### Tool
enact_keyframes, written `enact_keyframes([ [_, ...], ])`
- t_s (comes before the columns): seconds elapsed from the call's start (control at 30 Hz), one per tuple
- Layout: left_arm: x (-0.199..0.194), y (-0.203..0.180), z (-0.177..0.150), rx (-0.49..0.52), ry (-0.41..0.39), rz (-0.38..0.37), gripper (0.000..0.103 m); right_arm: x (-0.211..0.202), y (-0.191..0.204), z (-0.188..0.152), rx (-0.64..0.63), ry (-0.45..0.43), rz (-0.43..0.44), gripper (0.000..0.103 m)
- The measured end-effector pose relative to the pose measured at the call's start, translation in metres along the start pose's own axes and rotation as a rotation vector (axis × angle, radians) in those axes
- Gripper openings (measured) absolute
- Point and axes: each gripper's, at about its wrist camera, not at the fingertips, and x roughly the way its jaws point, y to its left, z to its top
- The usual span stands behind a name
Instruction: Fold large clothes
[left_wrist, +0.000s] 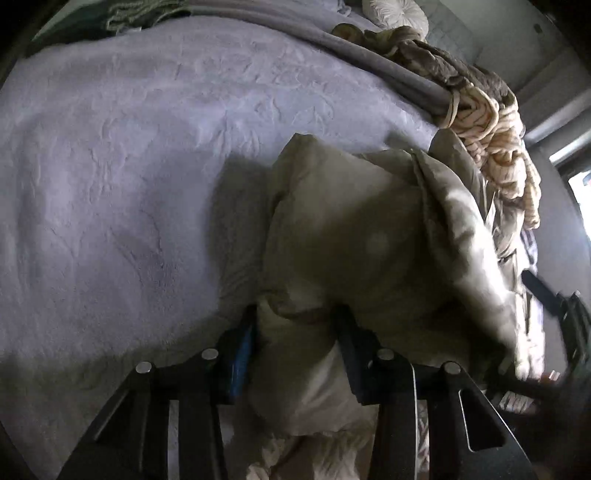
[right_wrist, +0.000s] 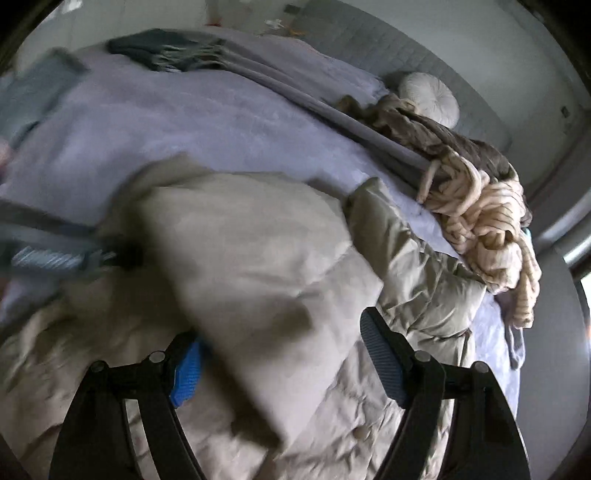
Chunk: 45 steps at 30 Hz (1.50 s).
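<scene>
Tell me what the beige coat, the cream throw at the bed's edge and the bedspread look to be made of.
Beige coat: probably thin nylon or polyester shell over padding; faint sheen, quilted seams, puffy folds.
Cream throw: chunky knit, likely wool or acrylic; thick looped strands, matte.
Bedspread: soft lavender woven or plush fabric, matte, with an embossed leafy pattern; the fibre can't be told.

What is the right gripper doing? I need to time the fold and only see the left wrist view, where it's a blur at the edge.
Observer: The right gripper stands wide open; a raised fold of the beige coat passes between its fingers, unclamped.
Operator: Is the rest off the bed?
Observer: No, the quilted body lies spread on the lavender bedspread under that gripper.
Operator: And my left gripper?
Observer: Blurred there, its tip at the fold's left edge.
</scene>
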Motion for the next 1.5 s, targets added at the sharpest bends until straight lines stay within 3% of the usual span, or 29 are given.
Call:
enact_keyframes([
  [0.13, 0.007, -0.016, 0.001, 0.074, -0.012, 0.067, 0.045, 0.000, -0.081, -0.027, 0.355, 0.015, 0.005, 0.082],
  [0.2, 0.002, -0.023, 0.001, 0.099, -0.029, 0.109, 0.045, 0.006, -0.128, -0.058, 0.587, 0.049, 0.113, 0.082],
  [0.33, -0.031, -0.041, 0.008, 0.152, -0.148, 0.139, 0.044, 0.032, -0.184, -0.123, 0.996, 0.105, 0.442, 0.081],
  [0.37, -0.037, -0.045, 0.014, 0.160, -0.173, 0.137, 0.044, 0.038, -0.191, -0.136, 1.073, 0.107, 0.498, 0.078],
  [0.43, -0.038, -0.051, 0.026, 0.175, -0.191, 0.137, 0.044, 0.043, -0.196, -0.149, 1.160, 0.096, 0.561, 0.050],
  [0.47, -0.032, -0.054, 0.033, 0.179, -0.184, 0.143, 0.044, 0.046, -0.198, -0.152, 1.183, 0.099, 0.580, 0.025],
  [0.5, -0.024, -0.058, 0.037, 0.182, -0.176, 0.147, 0.044, 0.048, -0.200, -0.155, 1.200, 0.105, 0.583, 0.007],
  [0.63, 0.014, -0.064, 0.032, 0.215, -0.123, 0.243, 0.044, 0.035, -0.202, -0.156, 1.175, 0.056, 0.594, 0.006],
  [0.77, 0.027, -0.062, 0.025, 0.201, -0.107, 0.238, 0.045, 0.029, -0.206, -0.181, 1.185, 0.080, 0.533, 0.006],
  [0.87, 0.035, -0.067, 0.023, 0.233, -0.104, 0.271, 0.045, 0.043, -0.203, -0.205, 1.182, 0.155, 0.500, 0.009],
  [0.93, 0.036, -0.069, 0.023, 0.234, -0.104, 0.281, 0.045, 0.041, -0.204, -0.215, 1.165, 0.141, 0.488, 0.011],
  [1.0, 0.033, -0.067, 0.024, 0.228, -0.106, 0.282, 0.045, 0.028, -0.209, -0.219, 1.114, 0.136, 0.411, 0.020],
  [1.17, 0.006, -0.076, 0.015, 0.221, -0.120, 0.328, 0.045, -0.004, -0.225, -0.229, 0.983, 0.156, 0.221, 0.023],
  [1.23, -0.005, -0.084, 0.009, 0.238, -0.124, 0.315, 0.045, -0.013, -0.232, -0.238, 0.986, 0.166, 0.207, 0.025],
  [1.37, -0.023, -0.111, -0.012, 0.304, -0.111, 0.294, 0.045, -0.025, -0.241, -0.251, 1.029, 0.173, 0.262, 0.026],
  [1.43, -0.024, -0.125, -0.025, 0.317, -0.089, 0.275, 0.057, -0.028, -0.243, -0.257, 1.053, 0.175, 0.295, 0.037],
  [1.47, -0.024, -0.134, -0.033, 0.318, -0.079, 0.267, 0.073, -0.029, -0.244, -0.261, 1.070, 0.177, 0.311, 0.048],
  [1.5, -0.025, -0.141, -0.040, 0.318, -0.083, 0.260, 0.076, -0.031, -0.245, -0.266, 1.089, 0.174, 0.329, 0.052],
])
